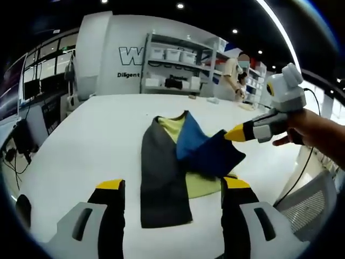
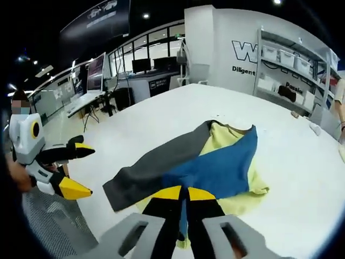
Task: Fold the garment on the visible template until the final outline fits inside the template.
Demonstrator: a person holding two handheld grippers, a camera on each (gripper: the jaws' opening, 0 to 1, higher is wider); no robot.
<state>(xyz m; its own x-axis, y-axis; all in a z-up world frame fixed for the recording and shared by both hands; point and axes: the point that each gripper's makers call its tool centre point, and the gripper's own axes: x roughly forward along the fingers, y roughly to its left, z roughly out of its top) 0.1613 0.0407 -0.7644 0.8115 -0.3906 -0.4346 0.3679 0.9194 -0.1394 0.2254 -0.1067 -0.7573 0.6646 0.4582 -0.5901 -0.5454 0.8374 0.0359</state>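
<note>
A garment with a yellow-green body (image 1: 205, 184), a long grey panel (image 1: 161, 178) and a blue panel (image 1: 197, 148) lies on the white table (image 1: 102, 135). My left gripper (image 1: 173, 186) is open at the garment's near edge, its jaws wide apart on either side of the grey panel's end and holding nothing. My right gripper (image 1: 233, 134) comes in from the right, shut on a lifted corner of the blue panel. In the right gripper view, my right gripper (image 2: 186, 193) has its jaws pinched on blue fabric (image 2: 221, 162). To the left, my left gripper (image 2: 85, 171) stands open beside the grey panel (image 2: 156, 167).
Shelves with white bins (image 1: 172, 56) stand behind the table, and a person (image 1: 234, 70) stands at the far right. Desks with monitors (image 2: 108, 75) line the other side. A wire-mesh chair (image 1: 310, 208) is at the table's near edge. A hand (image 1: 312, 127) holds my right gripper.
</note>
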